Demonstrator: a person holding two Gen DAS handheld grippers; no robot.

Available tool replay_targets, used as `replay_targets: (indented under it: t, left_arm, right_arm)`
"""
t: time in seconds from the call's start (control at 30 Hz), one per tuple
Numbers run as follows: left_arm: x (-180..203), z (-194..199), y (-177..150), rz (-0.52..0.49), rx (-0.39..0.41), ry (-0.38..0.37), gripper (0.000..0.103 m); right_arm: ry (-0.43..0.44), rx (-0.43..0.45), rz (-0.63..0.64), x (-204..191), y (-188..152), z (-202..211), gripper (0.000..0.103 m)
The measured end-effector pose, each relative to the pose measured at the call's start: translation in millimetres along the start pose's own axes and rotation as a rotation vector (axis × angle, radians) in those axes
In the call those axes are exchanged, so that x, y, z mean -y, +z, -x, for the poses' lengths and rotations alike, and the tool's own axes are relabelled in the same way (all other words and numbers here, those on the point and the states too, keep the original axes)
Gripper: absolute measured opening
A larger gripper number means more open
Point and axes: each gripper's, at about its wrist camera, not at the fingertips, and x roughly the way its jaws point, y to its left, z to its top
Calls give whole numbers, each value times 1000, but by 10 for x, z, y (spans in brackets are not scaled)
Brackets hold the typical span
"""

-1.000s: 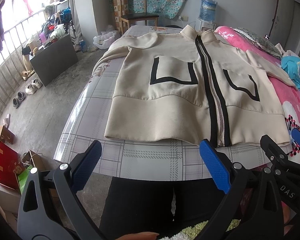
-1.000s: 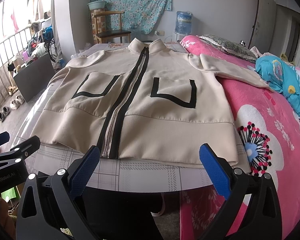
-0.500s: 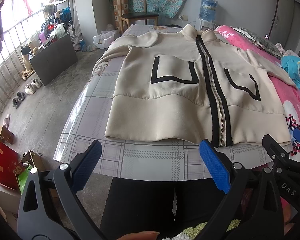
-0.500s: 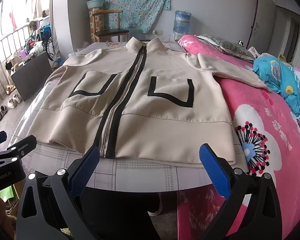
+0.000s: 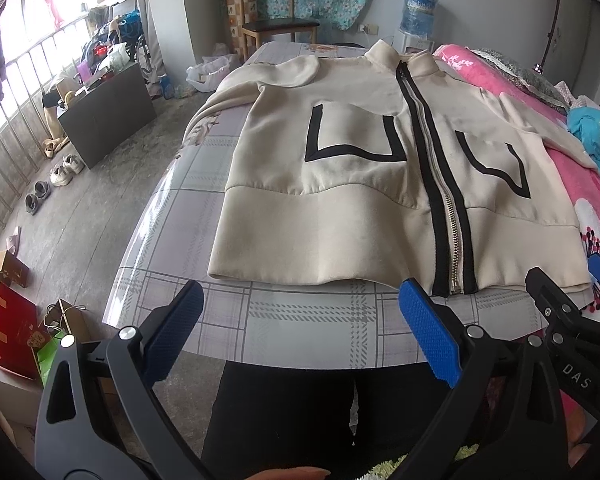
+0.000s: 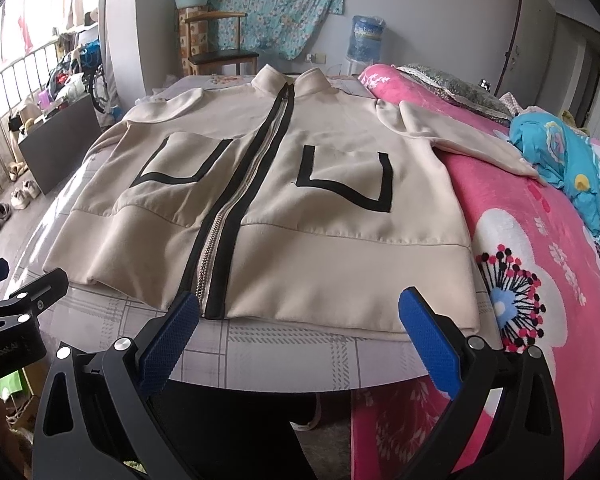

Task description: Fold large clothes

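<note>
A cream zip-up jacket with black pocket outlines and a black zipper band lies flat, front up, collar away from me, on a checked grey tabletop. Its right sleeve stretches onto a pink flowered blanket. My left gripper hovers open just short of the hem's left half, nothing between its blue pads. My right gripper is open too, near the hem by the zipper's lower end and right half. Each gripper's black frame shows at the edge of the other's view.
A blue garment lies on the pink blanket at the far right. A wooden chair and a water bottle stand beyond the table. Shoes, a dark cabinet and bags sit on the floor at left. A person's dark trousers are below the table edge.
Both grippers have crept slightly forward toward the jacket's hem. The jacket has not moved and both stay open.
</note>
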Motion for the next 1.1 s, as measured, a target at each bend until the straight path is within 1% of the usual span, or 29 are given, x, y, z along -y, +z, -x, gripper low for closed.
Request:
replay_targets:
  t: [0.17,0.27,0.3,0.4,0.47,0.5,0.53,0.6,0.63,0.67,0.7,0.77,0.8,0.83,0.9,1.0,1.03,1.07,1.1]
  left_arm:
    - [-4,-94,0,-6,-13,3,95]
    - [-21,-188,-19,-18,-35,-24,95]
    - [-35,-207,-32,-25,-43,-37,95]
    - [-104,-289,-77,-45,-53,-48,95]
    - [-194,-307,-99,-48,-28,-60,95]
    - [-256,-299,-108,-49,4,-106,95]
    - [-330,-286,-118,-42,37,-177,95]
    - [-472,-274,-113,2,77,-282,95]
    - [-536,-287,-103,31,89,-303,95]
    - [-604,-324,-84,61,93,-298,95]
    - [-624,-360,-64,70,90,-280,95]
    - [-661,-460,-10,74,78,-224,95]
    - [-680,-525,19,78,71,-181,95]
    - [-702,-575,46,82,64,-157,95]
    - [-722,-695,103,89,49,-134,95]
    - [-757,-856,153,110,29,-110,94]
    - [-791,-872,159,116,26,-107,92]
    - [-791,-916,166,118,26,-95,82]
    - [-794,-938,166,110,26,-67,77]
  right_arm:
    - [13,-10,-2,14,5,-71,97]
    - [50,-11,-16,123,8,-97,97]
    - [49,-11,-22,171,6,-105,97]
    - [10,-9,-58,481,-7,-137,97]
    - [-27,-19,-94,731,-27,-178,97]
    - [-47,-28,-113,865,-47,-204,97]
    - [-67,-38,-130,984,-62,-232,97]
    - [-110,-59,-171,1253,-122,-294,97]
    - [-114,-68,-188,1345,-145,-323,97]
    - [-109,-74,-201,1422,-157,-353,97]
    - [-98,-79,-214,1484,-173,-388,97]
    - [-80,-87,-225,1559,-187,-459,97]
    - [-72,-88,-225,1574,-179,-493,94]
    - [-61,-89,-222,1577,-166,-540,92]
    - [-44,-90,-216,1576,-155,-591,88]
    - [-28,-113,-220,1585,-152,-679,73]
    - [-39,-111,-220,1587,-155,-697,73]
    - [-44,-114,-215,1576,-148,-705,71]
    - [-48,-112,-209,1573,-150,-707,70]
